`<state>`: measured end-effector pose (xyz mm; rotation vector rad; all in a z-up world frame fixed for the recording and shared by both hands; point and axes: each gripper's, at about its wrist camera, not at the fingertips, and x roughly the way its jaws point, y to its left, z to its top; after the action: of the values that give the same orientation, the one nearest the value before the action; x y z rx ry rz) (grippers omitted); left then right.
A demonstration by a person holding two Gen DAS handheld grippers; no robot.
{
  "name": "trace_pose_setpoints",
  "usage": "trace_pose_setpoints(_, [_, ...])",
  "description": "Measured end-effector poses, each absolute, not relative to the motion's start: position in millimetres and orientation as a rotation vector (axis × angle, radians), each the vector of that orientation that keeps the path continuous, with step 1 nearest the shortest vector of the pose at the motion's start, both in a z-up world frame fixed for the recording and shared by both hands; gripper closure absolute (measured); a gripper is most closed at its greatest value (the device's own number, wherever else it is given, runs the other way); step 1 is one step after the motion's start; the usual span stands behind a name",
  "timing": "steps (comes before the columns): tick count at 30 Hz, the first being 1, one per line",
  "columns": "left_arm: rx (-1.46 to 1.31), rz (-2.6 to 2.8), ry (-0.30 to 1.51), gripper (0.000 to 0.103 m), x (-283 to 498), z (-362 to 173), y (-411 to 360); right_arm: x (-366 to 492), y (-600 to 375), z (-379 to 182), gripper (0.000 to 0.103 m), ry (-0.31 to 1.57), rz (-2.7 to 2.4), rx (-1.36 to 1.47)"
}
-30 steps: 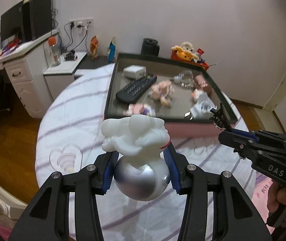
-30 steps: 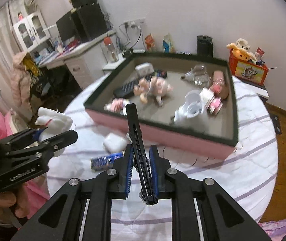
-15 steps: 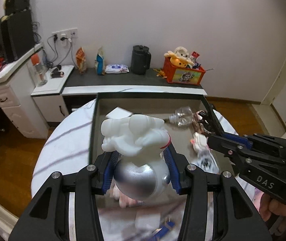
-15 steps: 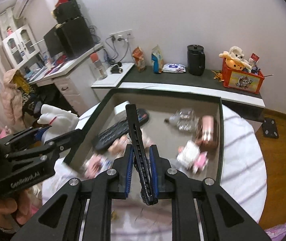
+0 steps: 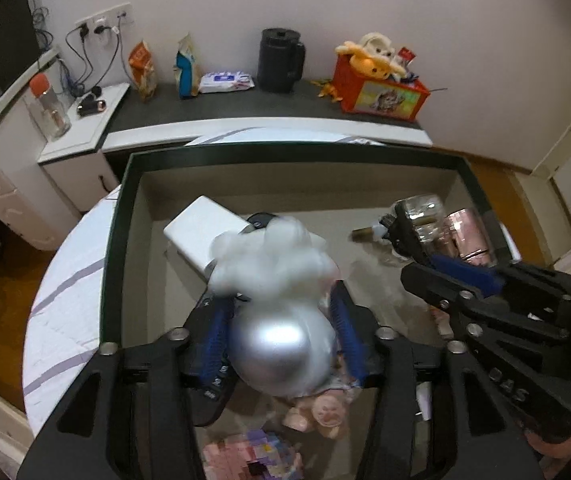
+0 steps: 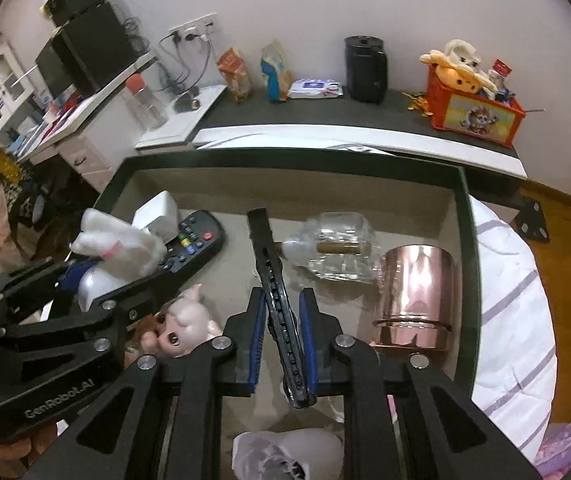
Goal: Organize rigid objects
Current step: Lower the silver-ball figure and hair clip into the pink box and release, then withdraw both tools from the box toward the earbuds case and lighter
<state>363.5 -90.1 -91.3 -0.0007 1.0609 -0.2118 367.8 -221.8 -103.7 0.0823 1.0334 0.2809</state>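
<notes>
the dark-rimmed tray (image 6: 461, 216) on the round surface (image 5: 65, 280) is crowded – remote (image 6: 193, 242), copper cup (image 6: 413, 296), glass bottle (image 6: 337, 248), pink doll (image 6: 181, 326) under both tools. left hand-held gripper (image 5: 281, 332) has just been opening, its pads clear of the white figure on a silver ball (image 5: 281, 300). right hand-held gripper (image 6: 281, 336), opening too – black hair clip (image 6: 275, 292) loose between.
</notes>
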Motion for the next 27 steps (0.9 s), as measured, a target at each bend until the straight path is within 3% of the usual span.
trace_pose_setpoints(2, [-0.003, -0.172, 1.035, 0.026, 358.7, -83.2, -83.1, 364.3, -225.8, -100.7, 0.050, 1.025, 0.253, 0.084])
trace_pose_setpoints(3, [-0.017, -0.165, 1.013, 0.016, 354.2, -76.2, -77.4, 360.3, -230.2, -97.5, 0.044, 1.015, 0.234, 0.085])
trace_pose_setpoints(6, [-0.040, -0.147, 0.938, 0.002, 336.2, -52.4, -61.7, 344.0, -235.9, -82.9, 0.019, 0.966, 0.239, 0.107])
trace_pose_setpoints(10, [-0.047, -0.108, 0.852, 0.001, 302.8, -21.9, -44.0, 312.8, -236.1, -61.6, 0.000, 0.896, 0.248, 0.108])
trace_pose_setpoints(17, [0.022, -0.025, 0.713, 0.000, 225.6, 13.9, -29.2, 250.4, -229.8, -22.4, 0.000, 0.778, 0.190, 0.108])
trace_pose_setpoints(27, [-0.032, 0.023, 0.654, 0.000, 133.9, 26.9, -4.6, 153.5, -214.0, 29.2, 0.000, 0.645, 0.147, 0.066])
